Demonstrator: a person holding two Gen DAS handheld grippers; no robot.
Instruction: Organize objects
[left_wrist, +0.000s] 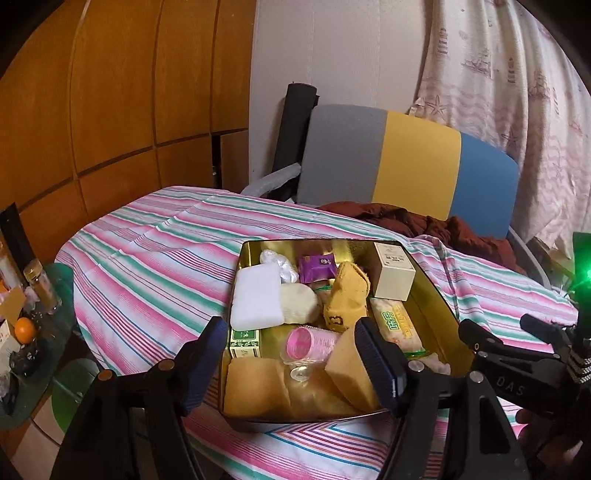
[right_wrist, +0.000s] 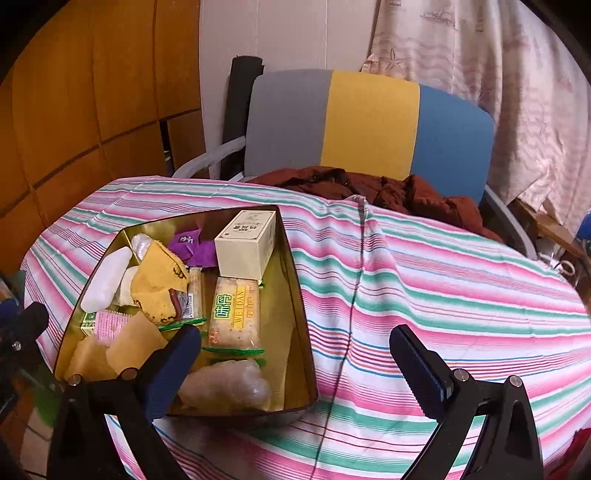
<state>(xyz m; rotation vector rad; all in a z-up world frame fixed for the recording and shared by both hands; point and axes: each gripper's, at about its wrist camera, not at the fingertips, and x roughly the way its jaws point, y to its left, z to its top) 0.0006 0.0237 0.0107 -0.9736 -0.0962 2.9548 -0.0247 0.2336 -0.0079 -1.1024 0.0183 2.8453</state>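
Tin (left_wrist: 436, 314) is seen mid-frame, filled, its long axis running toward the upper frame. Left gripper (left_wrist: 295, 354) and right gripper (right_wrist: 295, 354) are held spread, empty.

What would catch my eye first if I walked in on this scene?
Probably the gold tin crammed with small things, sitting on a table covered by a pink and green striped cloth. Next, the chair behind the table, banded grey, yellow and blue. Both the left gripper and right gripper hang open near the tin.
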